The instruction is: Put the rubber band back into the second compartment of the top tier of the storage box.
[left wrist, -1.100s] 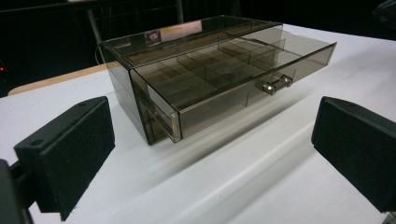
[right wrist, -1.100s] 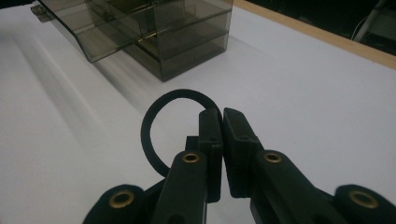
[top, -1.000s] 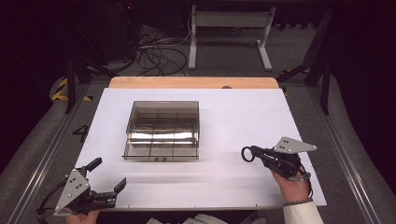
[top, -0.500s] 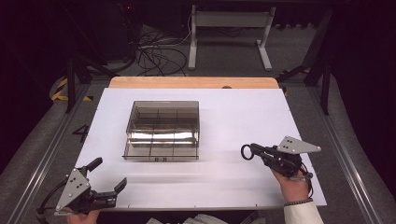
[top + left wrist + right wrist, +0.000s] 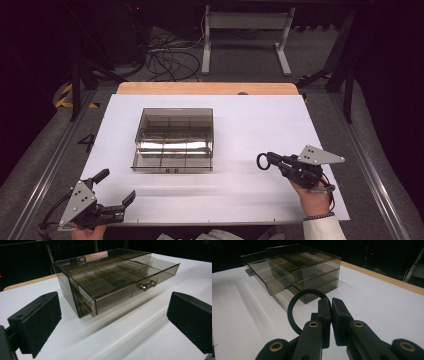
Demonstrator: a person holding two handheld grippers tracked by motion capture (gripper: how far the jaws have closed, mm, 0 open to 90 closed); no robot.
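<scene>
While your left gripper hovers over the near left corner of the white table with its jaws spread wide and nothing between them, your right gripper is clamped on a black ring at the near right. The ring sticks out past the jaw tips toward the table's middle; in the right gripper view it stands on edge, pinched at one side of its rim, its open face turned sideways. A smoky clear drawer box sits at the centre-left, well apart from both grippers. Its top drawer is pulled out toward you, dividers visible inside, its small knob facing your edge of the table.
</scene>
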